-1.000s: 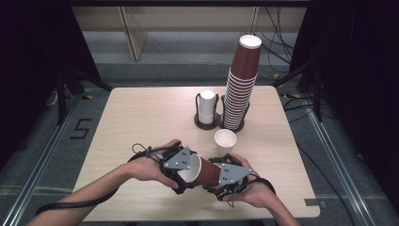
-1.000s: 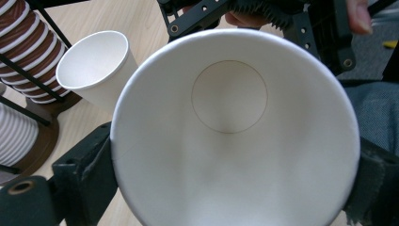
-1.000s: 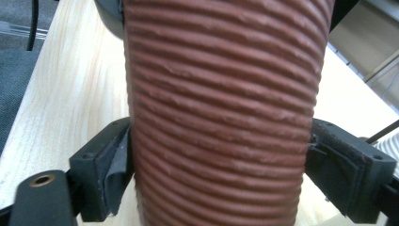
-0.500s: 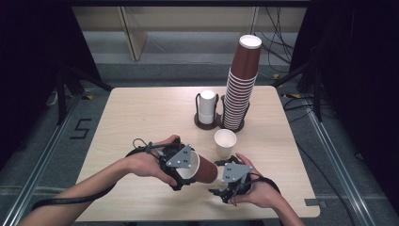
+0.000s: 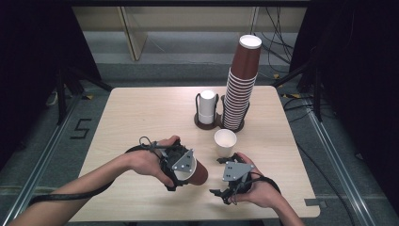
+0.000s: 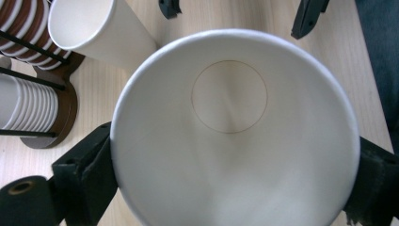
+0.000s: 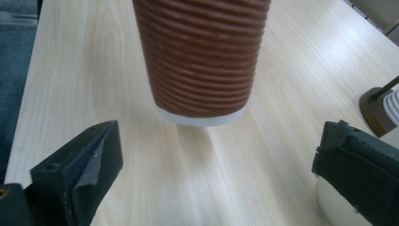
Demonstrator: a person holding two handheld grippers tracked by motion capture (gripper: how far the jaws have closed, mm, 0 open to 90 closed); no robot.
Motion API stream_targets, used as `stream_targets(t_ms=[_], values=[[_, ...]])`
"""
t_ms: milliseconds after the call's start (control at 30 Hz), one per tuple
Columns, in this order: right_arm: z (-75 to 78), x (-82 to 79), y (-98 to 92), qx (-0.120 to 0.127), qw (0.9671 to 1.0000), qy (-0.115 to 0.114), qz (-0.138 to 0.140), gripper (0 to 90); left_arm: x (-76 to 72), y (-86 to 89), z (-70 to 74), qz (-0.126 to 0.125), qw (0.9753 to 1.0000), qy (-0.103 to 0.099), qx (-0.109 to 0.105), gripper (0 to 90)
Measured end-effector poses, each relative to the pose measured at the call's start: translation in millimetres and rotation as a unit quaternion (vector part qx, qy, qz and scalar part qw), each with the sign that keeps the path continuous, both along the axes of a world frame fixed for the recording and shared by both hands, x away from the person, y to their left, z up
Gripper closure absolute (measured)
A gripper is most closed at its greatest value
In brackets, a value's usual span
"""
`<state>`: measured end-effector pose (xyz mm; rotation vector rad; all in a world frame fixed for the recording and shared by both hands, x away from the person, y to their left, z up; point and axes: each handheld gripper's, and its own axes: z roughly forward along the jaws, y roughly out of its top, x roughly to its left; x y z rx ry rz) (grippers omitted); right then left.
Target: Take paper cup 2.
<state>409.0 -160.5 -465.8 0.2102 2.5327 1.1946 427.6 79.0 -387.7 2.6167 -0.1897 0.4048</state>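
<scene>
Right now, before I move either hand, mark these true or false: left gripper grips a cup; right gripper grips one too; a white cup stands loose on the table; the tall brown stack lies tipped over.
1. The left gripper grips the brown cup: true.
2. The right gripper grips a cup: false, its jaws stand open, holding nothing.
3. A white cup stands loose on the table: true.
4. The brown stack lies tipped over: false, it stands upright in its holder.
</scene>
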Motion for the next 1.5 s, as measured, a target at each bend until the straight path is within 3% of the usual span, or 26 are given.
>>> stream_targets(t_ms=[233,333,533,1067,1100,1133,1167,1267,1300,1500], values=[[2.3,2.9,13.1,0.016,0.9998,-0.004,0.012,4.2,-1.2,-0.6,1.4,-0.008,0.9997,0.001,0.022,8.3],[3.1,3.0,20.0,0.027,0.9995,0.006,0.013,6.2,-2.5,-1.6,-0.9,-0.009,0.9997,0.005,0.022,8.3],[3.4,5.8,34.6,0.022,0.9991,0.009,0.036,8.1,-3.4,-4.0,0.3,-0.015,0.9995,0.004,0.027,8.3],[-0.3,10.0,49.9,0.027,0.9983,0.024,0.045,15.3,-5.6,-12.3,-0.3,-0.026,0.9991,0.002,0.034,8.4],[-0.4,10.4,50.8,0.029,0.9982,0.023,0.047,15.5,-4.3,-12.6,1.8,-0.035,0.9982,-0.005,0.048,8.4],[-0.5,10.4,51.7,0.029,0.9981,0.025,0.049,15.5,-4.4,-12.8,2.0,-0.035,0.9982,-0.005,0.049,8.4],[-0.5,10.3,52.0,0.029,0.9980,0.028,0.049,15.5,-5.6,-13.2,0.5,-0.028,0.9990,0.002,0.035,8.4],[-1.0,8.3,52.7,0.029,0.9979,0.042,0.041,15.5,-5.7,-14.5,2.8,-0.032,0.9988,-0.002,0.037,8.4],[-1.1,10.8,53.4,0.029,0.9979,0.024,0.052,15.6,-5.9,-14.7,3.1,-0.033,0.9988,-0.002,0.037,8.4],[-2.6,9.1,53.5,0.038,0.9975,0.032,0.051,19.7,-7.7,-17.0,4.0,-0.036,0.9988,-0.001,0.034,8.4]])
